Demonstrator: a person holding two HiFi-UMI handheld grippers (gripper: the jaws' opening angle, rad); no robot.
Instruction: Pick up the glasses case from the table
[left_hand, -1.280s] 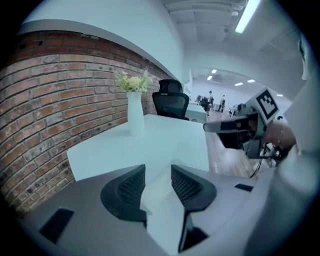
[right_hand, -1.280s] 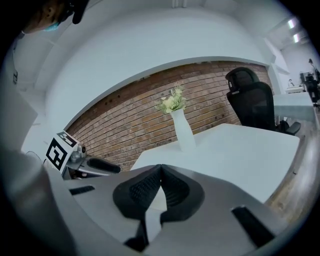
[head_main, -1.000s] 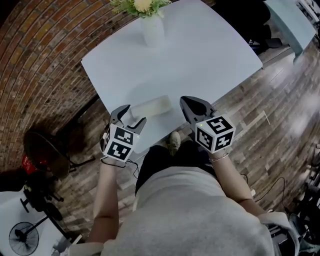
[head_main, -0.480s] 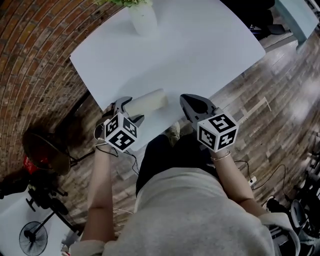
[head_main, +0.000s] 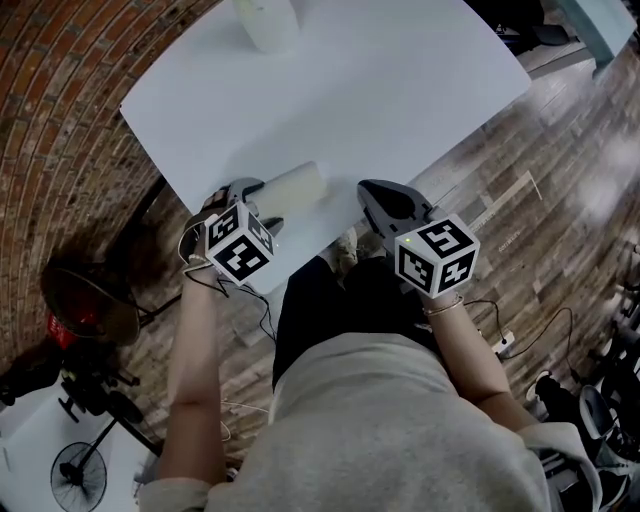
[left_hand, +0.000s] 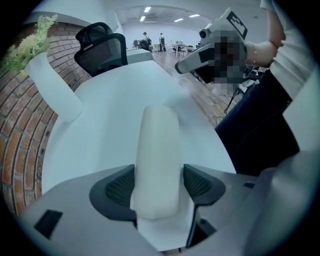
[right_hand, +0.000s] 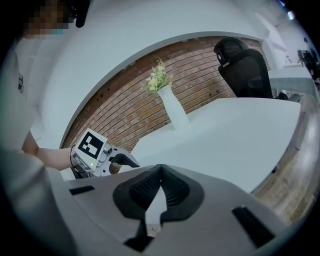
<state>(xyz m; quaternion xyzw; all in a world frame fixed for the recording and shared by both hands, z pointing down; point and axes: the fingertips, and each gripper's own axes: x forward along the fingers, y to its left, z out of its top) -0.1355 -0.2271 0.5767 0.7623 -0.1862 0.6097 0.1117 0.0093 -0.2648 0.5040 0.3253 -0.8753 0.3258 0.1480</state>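
The white glasses case (left_hand: 160, 135) lies on the desk (head_main: 400, 90), well apart from the vase (head_main: 268, 20). The left gripper (left_hand: 159, 185) has its jaws wide astride the case's end. The right gripper (right_hand: 160, 172) has its jaws together, empty. Closing so near the end, I reckon the smooth case could pivot or slip free.

Vase (head_main: 268, 22): white, tall, upright near the far edge of the worktop (head_main: 400, 90); cut off by the top of the head view.
Flowers (right_hand: 157, 77): pale yellow-green sprigs standing in the vase.
Wall (head_main: 80, 110): red brick, running along the worktop's left side.
Chair (left_hand: 102, 47): black office chair with headrest, just beyond the worktop's far end.
Floor (head_main: 560, 170): worn wooden planks, right of the worktop.
Fan (head_main: 78, 478): black, round grille, lower left corner.
Lights (left_hand: 146, 9): lit ceiling strips, far down the room.
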